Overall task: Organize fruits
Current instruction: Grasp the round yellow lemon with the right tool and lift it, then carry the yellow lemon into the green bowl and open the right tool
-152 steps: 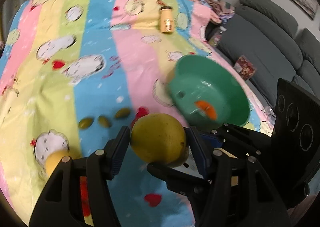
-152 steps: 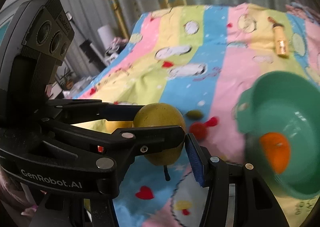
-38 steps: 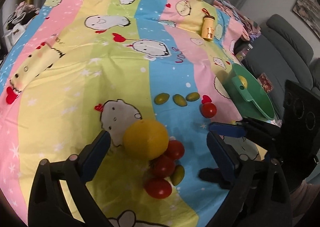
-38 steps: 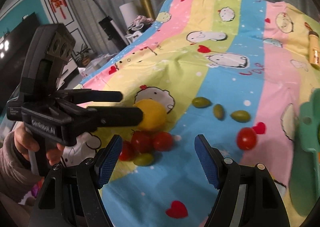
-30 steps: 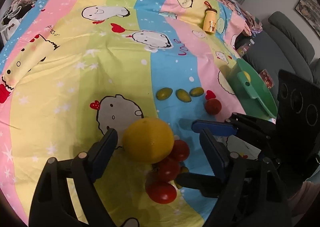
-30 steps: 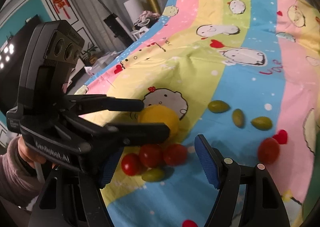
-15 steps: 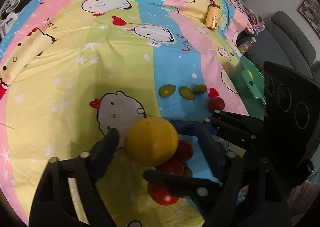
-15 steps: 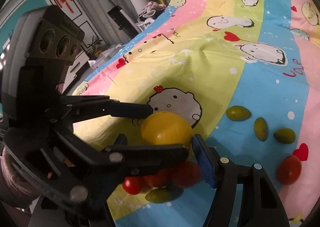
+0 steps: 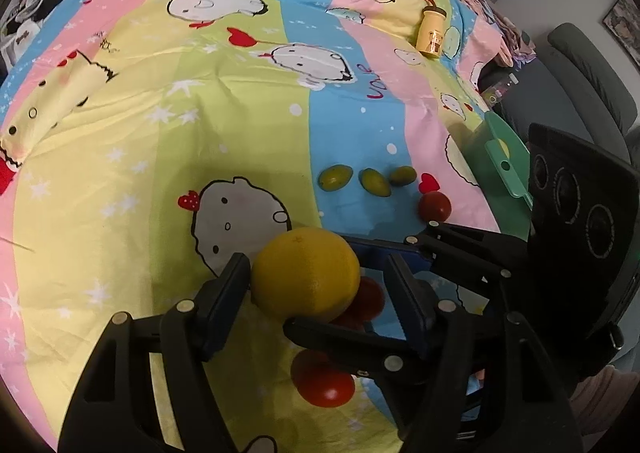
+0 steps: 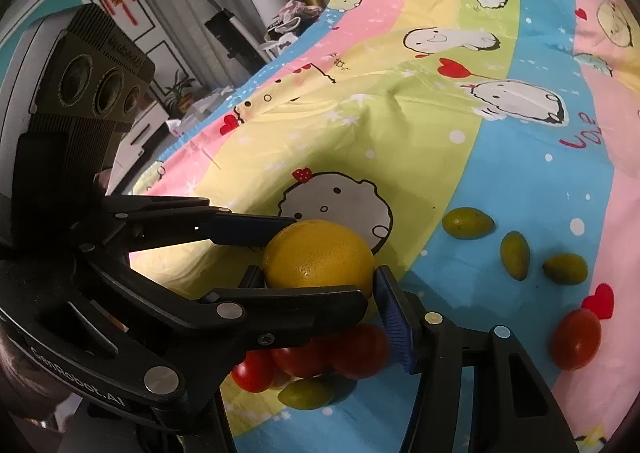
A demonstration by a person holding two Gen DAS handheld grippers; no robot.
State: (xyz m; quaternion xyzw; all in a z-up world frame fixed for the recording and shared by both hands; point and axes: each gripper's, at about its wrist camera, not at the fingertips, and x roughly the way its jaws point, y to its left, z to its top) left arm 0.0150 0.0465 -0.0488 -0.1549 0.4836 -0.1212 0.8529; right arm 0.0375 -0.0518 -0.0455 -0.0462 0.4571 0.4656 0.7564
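Observation:
A yellow orange (image 9: 306, 273) (image 10: 320, 261) rests on a heap of red tomatoes (image 9: 324, 381) (image 10: 360, 349) on the striped cartoon bedsheet. My left gripper (image 9: 316, 265) straddles the orange with its jaws closing. Its left pad is at the peel, and its right pad stands apart from the fruit. My right gripper (image 10: 316, 275) comes in crosswise from the right, its jaws also closing. Its blue right pad (image 10: 390, 309) is at the orange's edge. Its left finger is mostly hidden behind the left gripper's finger. A small green fruit (image 10: 306, 393) lies under the heap.
Three green oval fruits (image 9: 374, 182) (image 10: 515, 255) lie in a row beyond the heap, with a lone tomato (image 9: 435, 206) (image 10: 576, 339) beside them. The green bowl (image 9: 500, 157) sits at the bed's right edge. A yellow jar (image 9: 431, 33) stands far back, and a grey sofa (image 9: 580, 65) is beyond.
Both pairs of jaws have narrowed around the orange. The right gripper has come in from the right until its fingers flank the fruit. The orange still rests on the tomatoes.

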